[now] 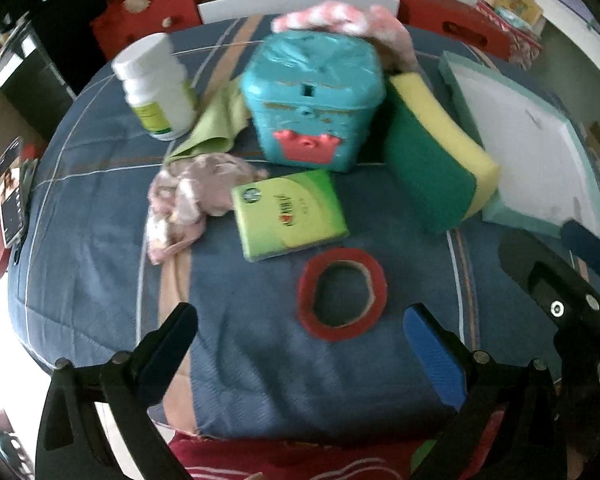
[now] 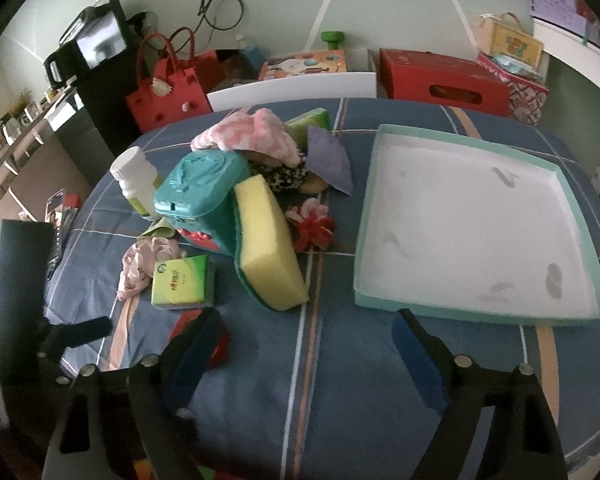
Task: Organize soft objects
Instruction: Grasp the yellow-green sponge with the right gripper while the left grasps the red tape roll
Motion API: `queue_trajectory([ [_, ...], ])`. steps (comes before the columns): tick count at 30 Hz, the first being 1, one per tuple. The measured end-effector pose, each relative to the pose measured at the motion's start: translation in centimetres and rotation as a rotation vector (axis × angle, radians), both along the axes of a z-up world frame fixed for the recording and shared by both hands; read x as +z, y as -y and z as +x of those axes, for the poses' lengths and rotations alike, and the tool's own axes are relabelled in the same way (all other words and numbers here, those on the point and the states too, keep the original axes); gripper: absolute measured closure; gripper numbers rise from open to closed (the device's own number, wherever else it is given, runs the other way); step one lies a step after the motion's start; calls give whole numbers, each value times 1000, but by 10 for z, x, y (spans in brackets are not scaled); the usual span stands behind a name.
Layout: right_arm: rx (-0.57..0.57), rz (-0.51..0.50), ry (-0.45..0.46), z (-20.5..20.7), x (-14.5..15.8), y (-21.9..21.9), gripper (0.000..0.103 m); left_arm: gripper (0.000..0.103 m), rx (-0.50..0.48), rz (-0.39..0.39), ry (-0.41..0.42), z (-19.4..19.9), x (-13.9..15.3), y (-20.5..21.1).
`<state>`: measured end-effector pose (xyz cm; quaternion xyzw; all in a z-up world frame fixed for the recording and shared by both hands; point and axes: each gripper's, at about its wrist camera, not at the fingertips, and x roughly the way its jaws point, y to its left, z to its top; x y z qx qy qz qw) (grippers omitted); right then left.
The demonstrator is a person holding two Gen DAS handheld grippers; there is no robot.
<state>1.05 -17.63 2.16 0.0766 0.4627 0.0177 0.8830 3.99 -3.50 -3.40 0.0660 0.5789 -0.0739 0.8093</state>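
Both empty and spread wide: left gripper, right gripper. Sponge leaning on teal box, left of tray (still bare). Risk: nudging box, toppling bottle just behind it, or grabbing tape roll instead.

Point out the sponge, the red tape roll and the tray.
sponge point(image 2: 269, 240): right wrist view, on its yellow top face.
tape roll point(image 1: 342, 330): left wrist view, on the red near rim of the ring.
tray point(image 2: 460, 224): right wrist view, on its bare white floor.
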Motion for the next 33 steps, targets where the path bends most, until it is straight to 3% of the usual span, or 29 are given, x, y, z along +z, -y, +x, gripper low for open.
queue_trajectory([
  [4,39,5,3,8,-2,-8,23,16,-2,-7,-52,6,-11,10],
  [6,55,8,5,14,-2,-12,31,30,8,-19,-71,9,-16,13],
  [10,77,11,6,22,-4,-18,39,35,36,-67,-105,14,-25,13],
  [14,99,7,5,31,-7,-24,49,48,34,-114,-116,17,-28,13],
  [20,102,-2,3,40,-15,-28,67,48,43,-134,-122,14,-31,15],
  [33,86,35,22,40,-23,-22,69,49,47,-140,-133,21,-35,9],
])
